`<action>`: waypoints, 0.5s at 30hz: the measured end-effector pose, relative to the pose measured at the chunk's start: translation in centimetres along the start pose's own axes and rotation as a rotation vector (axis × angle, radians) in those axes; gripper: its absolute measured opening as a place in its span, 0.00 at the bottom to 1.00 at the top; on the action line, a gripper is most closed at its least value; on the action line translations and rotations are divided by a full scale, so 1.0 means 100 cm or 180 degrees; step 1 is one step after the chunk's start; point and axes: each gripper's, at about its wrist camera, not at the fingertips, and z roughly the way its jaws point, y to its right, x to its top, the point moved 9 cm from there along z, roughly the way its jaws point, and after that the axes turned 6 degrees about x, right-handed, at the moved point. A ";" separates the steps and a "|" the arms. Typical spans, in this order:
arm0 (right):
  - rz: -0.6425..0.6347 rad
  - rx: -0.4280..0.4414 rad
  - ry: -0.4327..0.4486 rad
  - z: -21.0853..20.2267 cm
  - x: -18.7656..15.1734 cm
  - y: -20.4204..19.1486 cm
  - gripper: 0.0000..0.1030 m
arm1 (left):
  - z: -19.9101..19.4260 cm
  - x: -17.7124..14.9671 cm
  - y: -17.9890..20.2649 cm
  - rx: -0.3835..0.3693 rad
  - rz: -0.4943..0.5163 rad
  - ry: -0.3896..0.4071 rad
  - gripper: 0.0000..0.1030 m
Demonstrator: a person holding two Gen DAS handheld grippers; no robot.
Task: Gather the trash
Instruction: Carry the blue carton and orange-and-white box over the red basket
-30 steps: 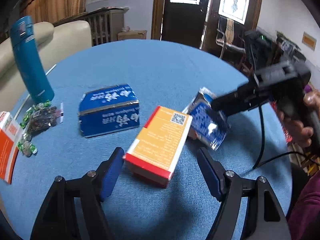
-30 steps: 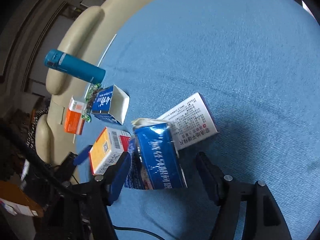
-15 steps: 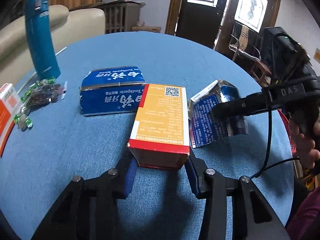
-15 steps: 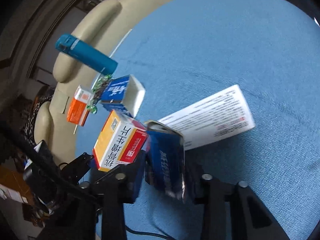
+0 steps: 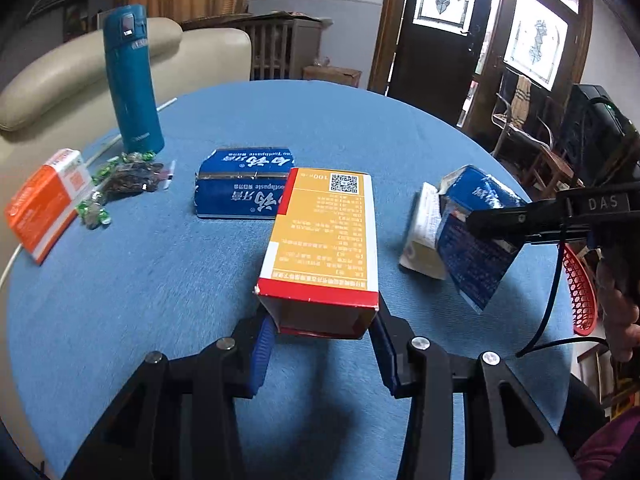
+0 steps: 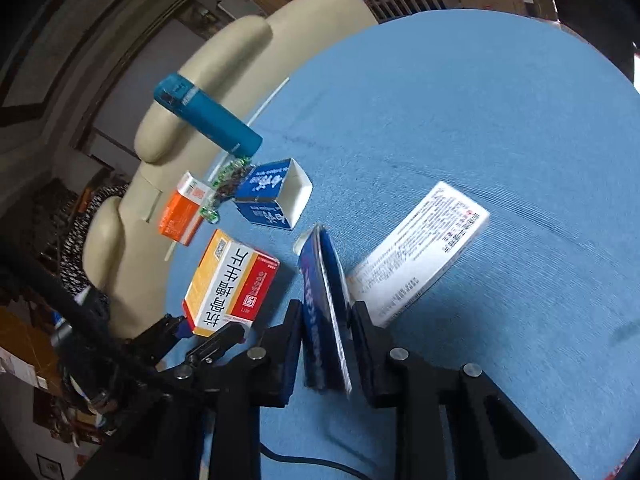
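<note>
**Both grippers clamped on cartons above the round worktop**

The yellow-and-red box [image 5: 320, 240] is sitting between the blue-padded fingers [image 5: 260, 354] of the left gripper [image 5: 320, 344], which are pressing on its near red end; the box is pointing away toward 12 o'clock in the left wrist view. The flattened blue carton [image 6: 322, 308] is standing on edge between the black fingers [image 6: 290, 344] of the right gripper [image 6: 325, 350], which are closed tight on it. In the left wrist view this carton is hanging at 3 o'clock of the yellow-and-red box, with a person's hand [image 5: 618, 312] gripping the handle behind it.

A white printed box [image 6: 420, 252] is lying on the blue worktop [image 6: 480, 100] just beside the blue carton, at its 1 o'clock in the right wrist view. A blue toothpaste box [image 5: 244, 188] is lying at 11 o'clock of the yellow-and-red box, partly hidden behind it. Farther toward 9 o'clock, green candy wrappers [image 5: 120, 176] are lying in a loose heap near an orange box [image 5: 44, 204]. A teal flask [image 5: 132, 80] is standing upright behind the wrappers. A red mesh basket [image 5: 580, 288] is showing past the worktop's edge at 3 o'clock.
</note>
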 end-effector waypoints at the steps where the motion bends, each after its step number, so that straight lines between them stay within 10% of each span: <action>1: 0.0004 0.0011 0.0021 -0.006 -0.001 0.000 0.26 | -0.006 0.000 0.004 -0.0004 -0.0017 0.0021 0.45; 15: 0.0154 -0.0087 0.0453 -0.112 -0.035 0.039 0.26 | -0.062 0.011 0.075 0.0103 0.0272 0.0243 0.45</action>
